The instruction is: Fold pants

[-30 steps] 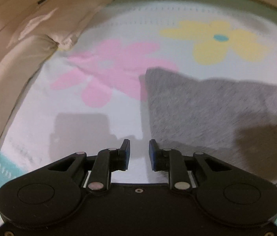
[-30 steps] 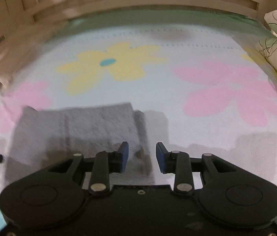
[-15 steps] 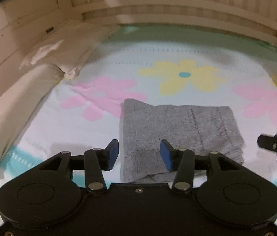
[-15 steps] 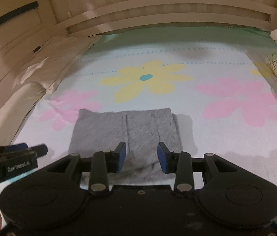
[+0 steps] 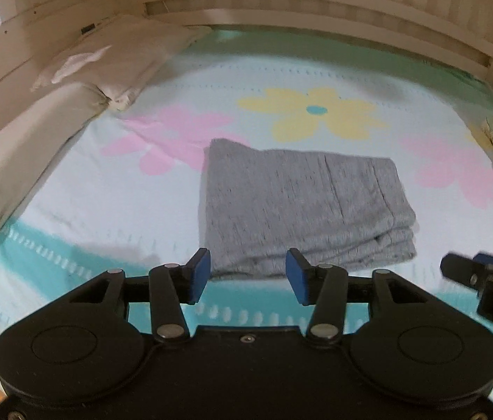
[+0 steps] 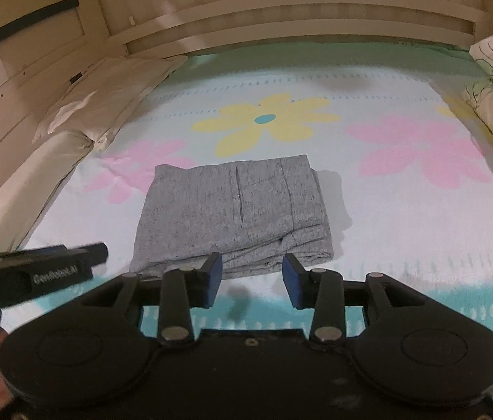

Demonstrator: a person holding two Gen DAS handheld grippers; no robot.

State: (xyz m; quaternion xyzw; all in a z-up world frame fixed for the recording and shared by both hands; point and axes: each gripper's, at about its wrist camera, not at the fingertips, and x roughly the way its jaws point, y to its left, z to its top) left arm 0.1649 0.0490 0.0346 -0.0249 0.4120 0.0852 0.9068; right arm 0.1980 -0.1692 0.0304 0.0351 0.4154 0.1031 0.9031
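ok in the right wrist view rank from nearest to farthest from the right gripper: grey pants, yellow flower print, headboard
1. folded grey pants, just ahead of the right gripper
2. yellow flower print, mid-bed beyond the pants
3. wooden headboard, far end of the bed

Two wrist cameras, side by side, look steeply down a flower-printed bedsheet [image 5: 113, 196] toward the slatted headboard [image 6: 316, 17], sharing the folded grey pants [image 5: 302, 206].

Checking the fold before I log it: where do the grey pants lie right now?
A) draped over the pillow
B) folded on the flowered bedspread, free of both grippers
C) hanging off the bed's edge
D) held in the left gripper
B: the grey pants lie as a folded stack on the flowered bedspread, with nothing between the left gripper or right gripper pads.
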